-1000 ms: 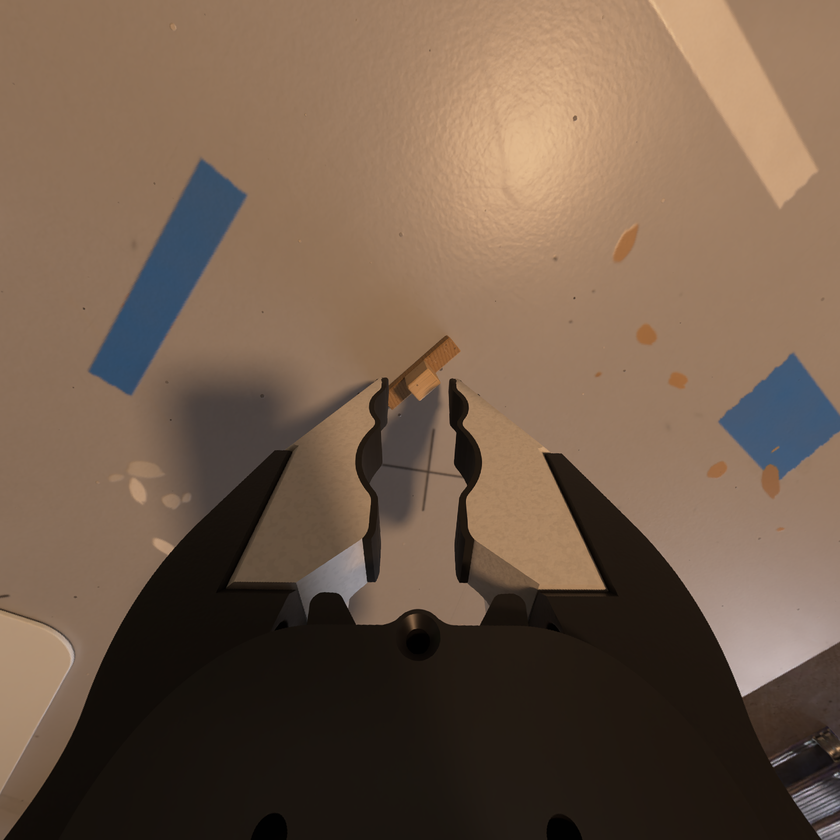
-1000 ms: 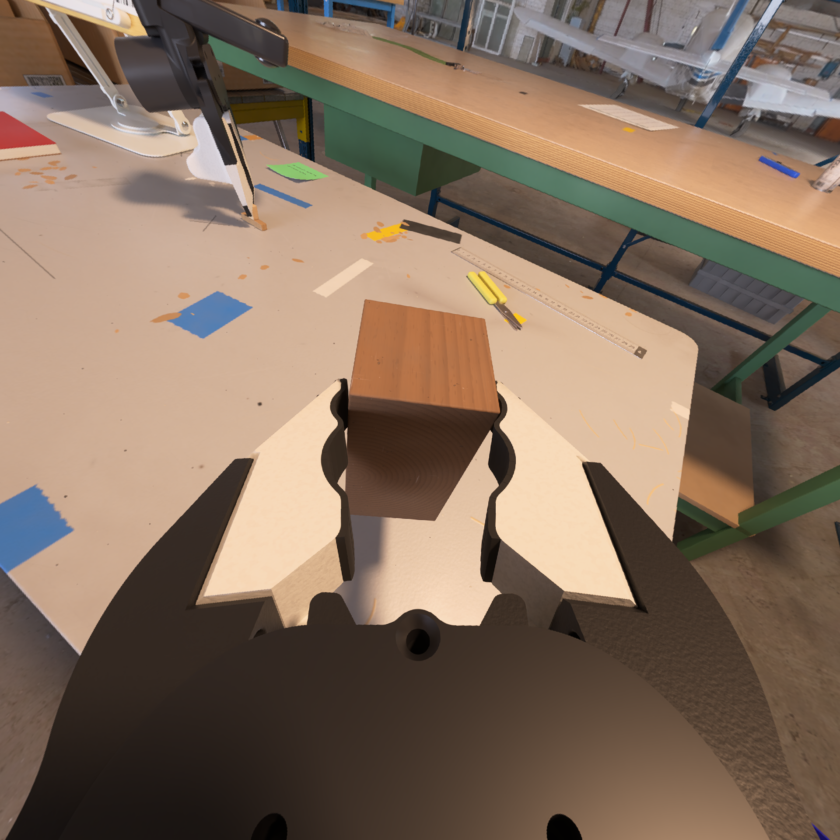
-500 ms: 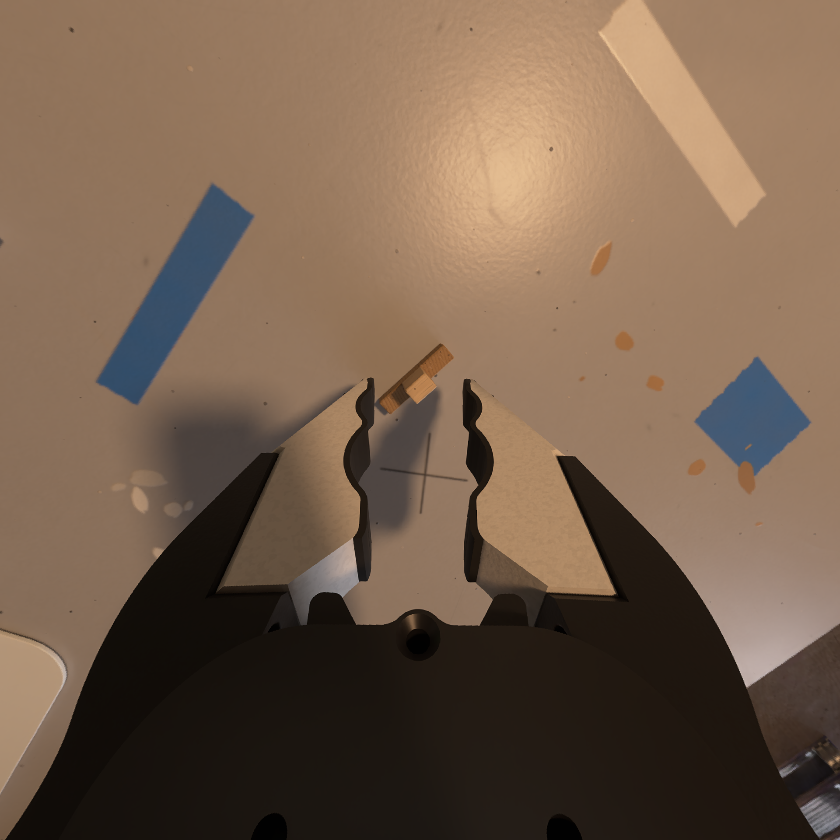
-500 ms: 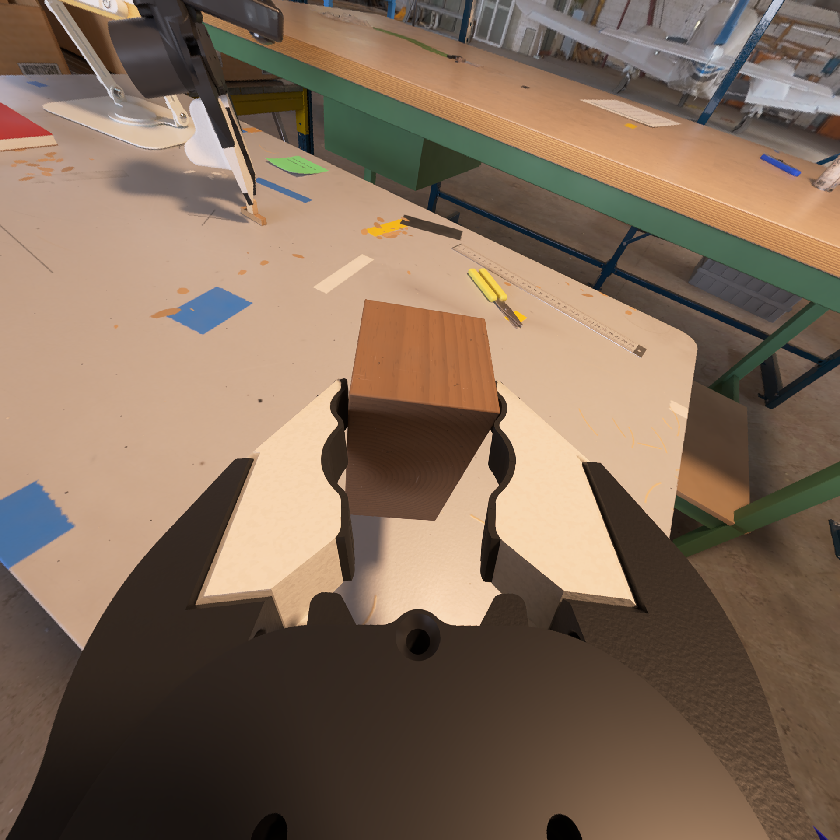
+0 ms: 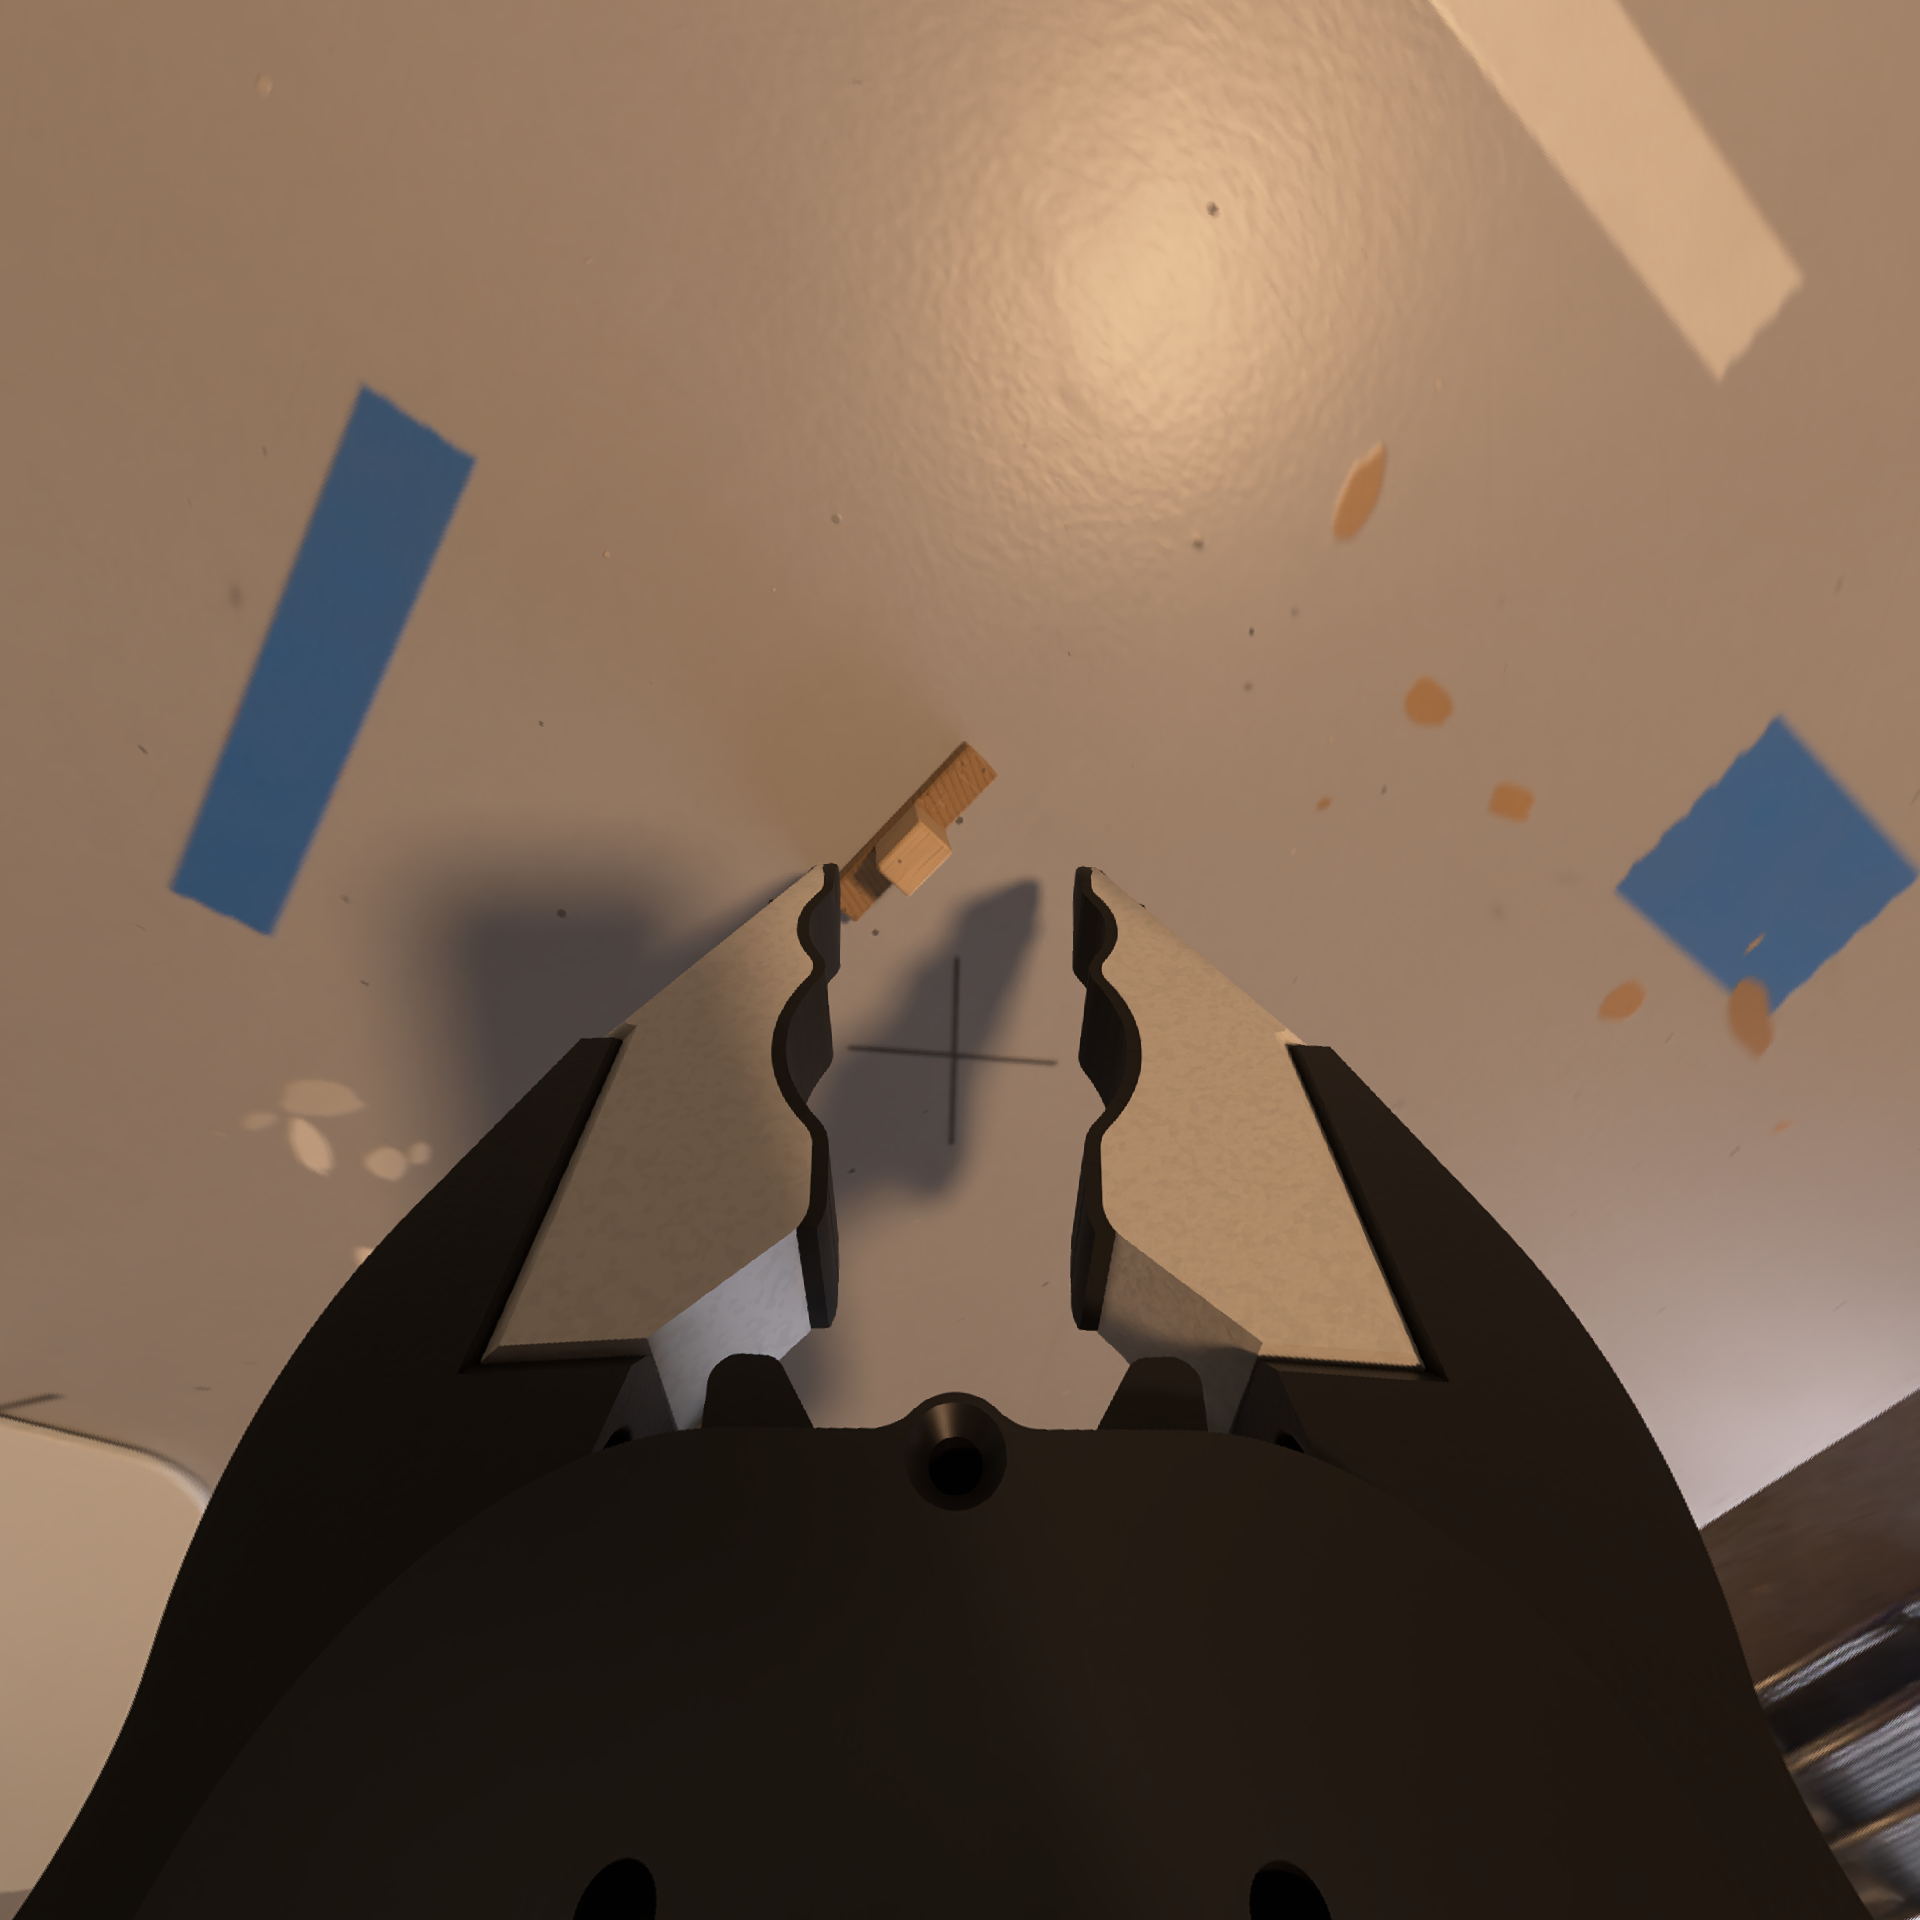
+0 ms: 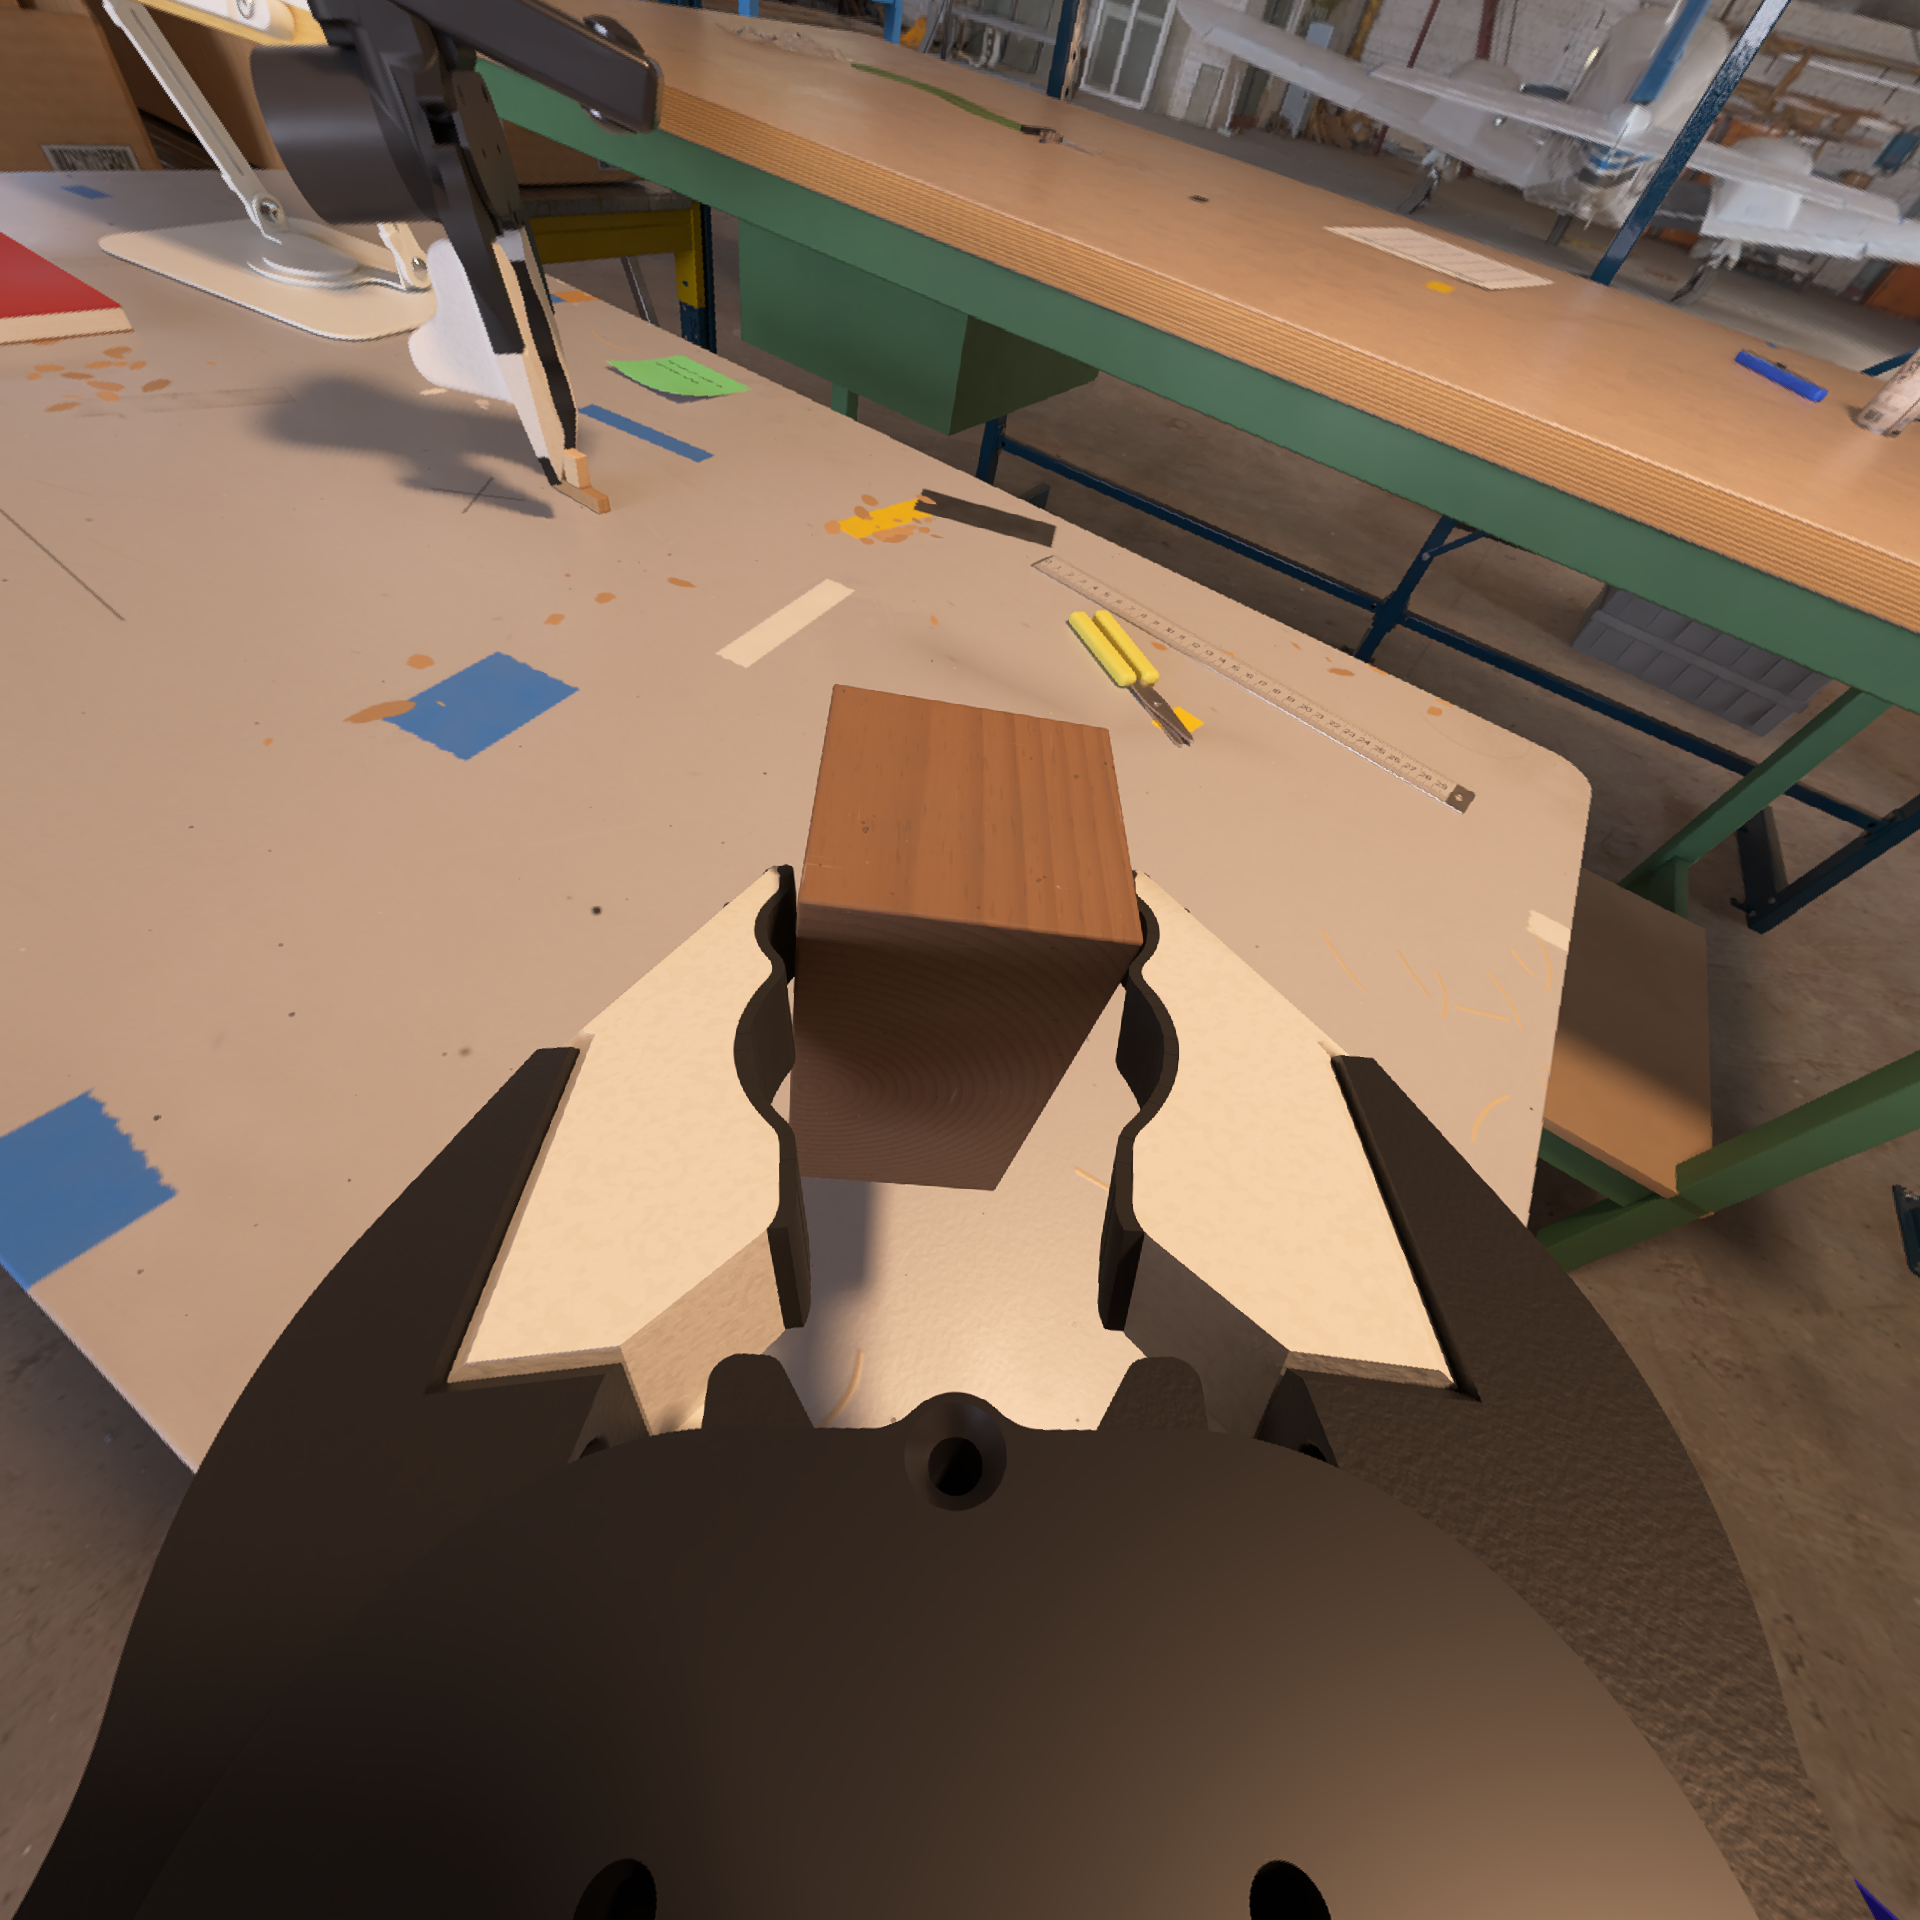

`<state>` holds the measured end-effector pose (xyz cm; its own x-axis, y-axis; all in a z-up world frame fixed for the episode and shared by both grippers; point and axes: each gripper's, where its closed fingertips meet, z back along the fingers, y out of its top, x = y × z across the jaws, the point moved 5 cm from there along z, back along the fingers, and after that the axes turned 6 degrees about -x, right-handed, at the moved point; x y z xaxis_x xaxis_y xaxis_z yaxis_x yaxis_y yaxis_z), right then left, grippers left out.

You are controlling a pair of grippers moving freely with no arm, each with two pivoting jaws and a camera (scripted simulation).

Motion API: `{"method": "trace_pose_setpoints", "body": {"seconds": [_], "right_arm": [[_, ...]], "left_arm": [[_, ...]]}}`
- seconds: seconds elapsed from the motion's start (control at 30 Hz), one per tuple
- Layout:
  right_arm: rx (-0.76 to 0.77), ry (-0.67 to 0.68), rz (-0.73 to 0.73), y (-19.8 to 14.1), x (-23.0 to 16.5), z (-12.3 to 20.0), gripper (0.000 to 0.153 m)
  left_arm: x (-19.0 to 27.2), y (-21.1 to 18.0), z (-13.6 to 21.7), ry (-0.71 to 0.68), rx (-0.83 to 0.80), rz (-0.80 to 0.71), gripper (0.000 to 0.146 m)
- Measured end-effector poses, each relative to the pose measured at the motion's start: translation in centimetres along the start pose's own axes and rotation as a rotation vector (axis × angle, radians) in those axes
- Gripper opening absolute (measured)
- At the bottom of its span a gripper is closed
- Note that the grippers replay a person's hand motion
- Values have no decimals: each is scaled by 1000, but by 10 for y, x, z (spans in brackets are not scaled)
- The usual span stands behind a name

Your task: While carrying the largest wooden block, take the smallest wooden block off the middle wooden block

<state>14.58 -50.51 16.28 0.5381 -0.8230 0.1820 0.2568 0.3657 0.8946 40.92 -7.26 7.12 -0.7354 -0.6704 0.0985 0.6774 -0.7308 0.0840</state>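
The smallest block (image 5: 914, 857), a pale cube, sits on the middle block (image 5: 958, 787), a flat light wooden strip lying on the table. My left gripper (image 5: 956, 883) is open, pointing down just short of them; its left fingertip (image 5: 826, 904) is next to the strip's near end. Nothing is between its jaws. My right gripper (image 6: 961, 894) is shut on the largest block (image 6: 966, 821), a dark brown cube held above the table. The right wrist view also shows the left gripper (image 6: 556, 457) far off, over both small blocks (image 6: 582, 483).
Blue tape strip (image 5: 322, 665), blue tape square (image 5: 1766, 862), white tape (image 5: 1621, 177) and a pencil cross (image 5: 954, 1055) mark the table. Yellow scissors (image 6: 1127, 665), a ruler (image 6: 1257, 681), a lamp base (image 6: 270, 281) and a red book (image 6: 42, 301) lie around. Table edge at right.
My left gripper's jaws have opened wider in front of the two small blocks, which have stayed stacked in place. The right gripper still holds the largest block, barely moved.
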Motion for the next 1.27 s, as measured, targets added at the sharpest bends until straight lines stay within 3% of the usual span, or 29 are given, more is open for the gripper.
{"method": "trace_pose_setpoints", "body": {"seconds": [0.13,0.23,0.37,0.57,0.63,0.9,1.07,1.27], "right_arm": [[-12,-3,-3,-3,1,1,62],[-15,-8,-7,-3,2,3,62],[-11,-13,-14,-2,3,6,62],[-22,-12,-21,-4,4,7,62],[-21,-10,-20,-3,4,7,62],[-18,25,-24,-4,0,0,62],[45,136,-24,15,-17,-13,62],[165,433,-6,69,-64,-59,62]], "left_arm": [[-4,-4,13,144,-47,-310,46],[1,-8,17,155,-80,-590,47],[-3,0,13,206,-41,-765,38],[-10,4,0,185,-12,-780,24],[-10,3,-3,135,-23,-780,8],[-17,-9,14,171,-25,-754,8],[-18,-14,63,234,181,-689,8],[53,-7,116,141,575,-722,8]]}}
